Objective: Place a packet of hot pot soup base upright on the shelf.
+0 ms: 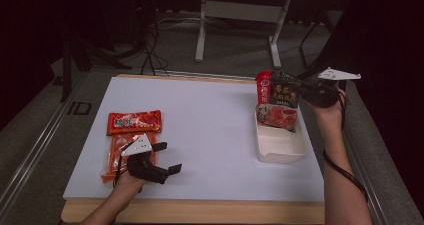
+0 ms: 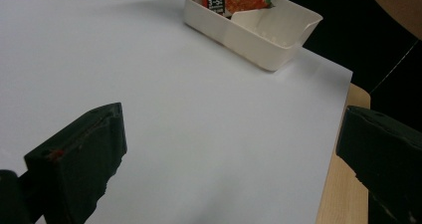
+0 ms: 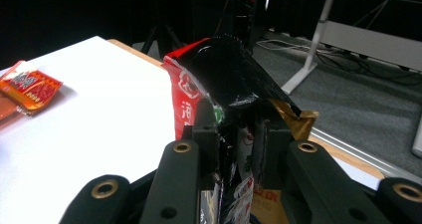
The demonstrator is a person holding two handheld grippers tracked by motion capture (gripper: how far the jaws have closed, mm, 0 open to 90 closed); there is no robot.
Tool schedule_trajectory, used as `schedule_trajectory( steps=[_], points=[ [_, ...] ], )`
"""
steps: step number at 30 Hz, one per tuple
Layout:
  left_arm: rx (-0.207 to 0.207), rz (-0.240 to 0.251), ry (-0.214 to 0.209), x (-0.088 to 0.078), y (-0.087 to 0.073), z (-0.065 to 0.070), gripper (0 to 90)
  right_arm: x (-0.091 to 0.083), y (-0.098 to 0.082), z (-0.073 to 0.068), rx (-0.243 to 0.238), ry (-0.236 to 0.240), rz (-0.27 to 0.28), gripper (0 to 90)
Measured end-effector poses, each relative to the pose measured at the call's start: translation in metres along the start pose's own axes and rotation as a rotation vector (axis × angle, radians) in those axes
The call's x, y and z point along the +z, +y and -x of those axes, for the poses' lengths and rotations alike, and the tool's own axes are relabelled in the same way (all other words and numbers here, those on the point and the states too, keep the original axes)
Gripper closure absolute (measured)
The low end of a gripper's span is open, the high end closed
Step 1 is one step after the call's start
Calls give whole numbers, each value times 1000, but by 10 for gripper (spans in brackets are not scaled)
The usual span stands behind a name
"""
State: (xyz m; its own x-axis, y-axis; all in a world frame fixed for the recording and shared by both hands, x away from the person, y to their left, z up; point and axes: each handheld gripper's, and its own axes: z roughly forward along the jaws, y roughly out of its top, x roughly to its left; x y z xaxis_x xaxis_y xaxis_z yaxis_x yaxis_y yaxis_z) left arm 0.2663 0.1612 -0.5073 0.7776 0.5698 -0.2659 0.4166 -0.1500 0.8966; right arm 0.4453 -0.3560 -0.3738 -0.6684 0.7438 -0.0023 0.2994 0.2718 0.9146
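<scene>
Clearly the right tool (image 1: 295,91), upper right in the high view, pinches a black-and-red packet (image 1: 283,96) above the white bin (image 1: 280,147), its lower print hidden behind the jaws, while the left tool (image 1: 167,158) gapes wide, empty, lower left.

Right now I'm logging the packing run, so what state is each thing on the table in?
Right gripper: shut on the black packet.
Black packet: upright, held above the white box.
White box: open-topped, one packet standing at its far end.
Left gripper: open, nothing between its jaws.
Orange packets: lying flat on the white board, untouched.
</scene>
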Motion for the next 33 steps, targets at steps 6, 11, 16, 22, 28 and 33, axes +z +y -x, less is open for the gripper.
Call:
schedule_trajectory(
  steps=[6, 11, 16, 22, 28, 33],
  points=[
    [0, -4, -1, 0, -1, -1, 0, 2, -6, 0, 12, 23, 2, 750],
    [7, -6, 6, 0, -2, 0, 0, -2, -15, 2, 33, 22, 28, 745],
    [2, -6, 1, 0, -2, -2, 0, -3, -21, 3, 47, 23, 48, 744],
    [13, -12, -4, 1, -3, -2, 0, -8, -31, 3, 64, 36, 66, 738],
    [15, -13, -2, 2, -4, -2, 0, -8, -51, 6, 97, 29, 53, 732],
    [23, -16, 8, 3, -4, -2, 0, -14, -60, 11, 110, 7, 51, 722]
  ],
)
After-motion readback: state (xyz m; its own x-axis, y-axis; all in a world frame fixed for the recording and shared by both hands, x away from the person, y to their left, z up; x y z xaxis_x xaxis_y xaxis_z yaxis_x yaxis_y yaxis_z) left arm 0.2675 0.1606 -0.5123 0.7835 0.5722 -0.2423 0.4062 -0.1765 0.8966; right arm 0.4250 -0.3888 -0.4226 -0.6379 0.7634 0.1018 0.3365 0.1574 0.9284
